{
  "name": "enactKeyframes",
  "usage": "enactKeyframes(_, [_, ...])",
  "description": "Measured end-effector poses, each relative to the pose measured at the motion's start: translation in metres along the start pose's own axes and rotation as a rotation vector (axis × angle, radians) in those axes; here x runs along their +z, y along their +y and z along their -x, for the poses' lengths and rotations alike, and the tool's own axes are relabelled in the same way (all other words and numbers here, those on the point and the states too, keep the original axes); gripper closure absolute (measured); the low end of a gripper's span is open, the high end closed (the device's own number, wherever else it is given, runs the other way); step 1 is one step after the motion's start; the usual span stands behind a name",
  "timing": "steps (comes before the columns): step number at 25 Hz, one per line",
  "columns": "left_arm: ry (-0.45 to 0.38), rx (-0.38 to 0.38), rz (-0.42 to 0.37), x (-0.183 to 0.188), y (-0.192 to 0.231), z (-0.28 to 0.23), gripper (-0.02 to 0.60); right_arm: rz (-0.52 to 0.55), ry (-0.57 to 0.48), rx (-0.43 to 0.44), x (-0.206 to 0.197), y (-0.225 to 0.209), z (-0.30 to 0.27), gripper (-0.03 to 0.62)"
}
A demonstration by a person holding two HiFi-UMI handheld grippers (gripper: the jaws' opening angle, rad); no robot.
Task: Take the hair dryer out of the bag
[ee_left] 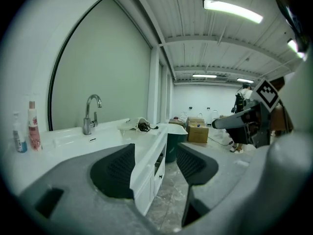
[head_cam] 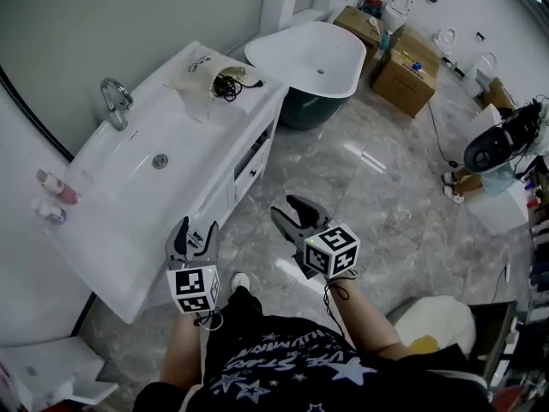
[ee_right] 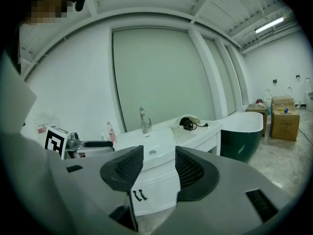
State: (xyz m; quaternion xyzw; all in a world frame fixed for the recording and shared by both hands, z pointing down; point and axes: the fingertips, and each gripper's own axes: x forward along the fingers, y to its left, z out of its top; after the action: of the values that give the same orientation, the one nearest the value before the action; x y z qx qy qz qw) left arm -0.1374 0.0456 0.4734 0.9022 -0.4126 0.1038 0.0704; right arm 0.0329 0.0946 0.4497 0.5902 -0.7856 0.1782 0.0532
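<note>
Head view: a white vanity counter runs along the wall. At its far end lies a pale bag, the black hair dryer at its mouth. Well short of it, the left gripper and right gripper hover, both with jaws apart and empty.

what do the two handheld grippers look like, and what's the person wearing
The left gripper and right gripper are grey, with dark ribbed pads. Each carries a white cube with black square markers; thin dark cords hang from them. The person wears a black top printed with white stars.
</note>
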Motion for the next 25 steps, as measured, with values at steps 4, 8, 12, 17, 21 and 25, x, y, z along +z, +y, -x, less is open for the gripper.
enactKeyframes(4, [0.004,-0.004,0.018,0.012,0.037,-0.033,0.314,0.016,0.003,-0.01,0.03,-0.013,-0.047,0.402])
enactKeyframes(8, [0.009,-0.018,0.031,0.02,0.068,-0.062,0.314,-0.005,-0.019,-0.028,0.053,-0.021,-0.087,0.402])
enactKeyframes(12, [0.024,-0.04,0.018,0.022,0.086,-0.09,0.314,-0.008,-0.007,-0.041,0.058,-0.033,-0.112,0.402])
enactKeyframes(17, [0.038,-0.049,0.027,0.022,0.093,-0.113,0.314,-0.018,0.003,-0.071,0.066,-0.061,-0.13,0.401])
enactKeyframes(21, [0.047,-0.018,0.036,0.023,0.105,-0.13,0.314,-0.038,-0.008,-0.067,0.078,-0.083,-0.157,0.402])
enactKeyframes(25, [0.05,0.022,0.028,0.028,0.115,-0.151,0.314,-0.027,-0.012,-0.038,0.094,-0.108,-0.192,0.402])
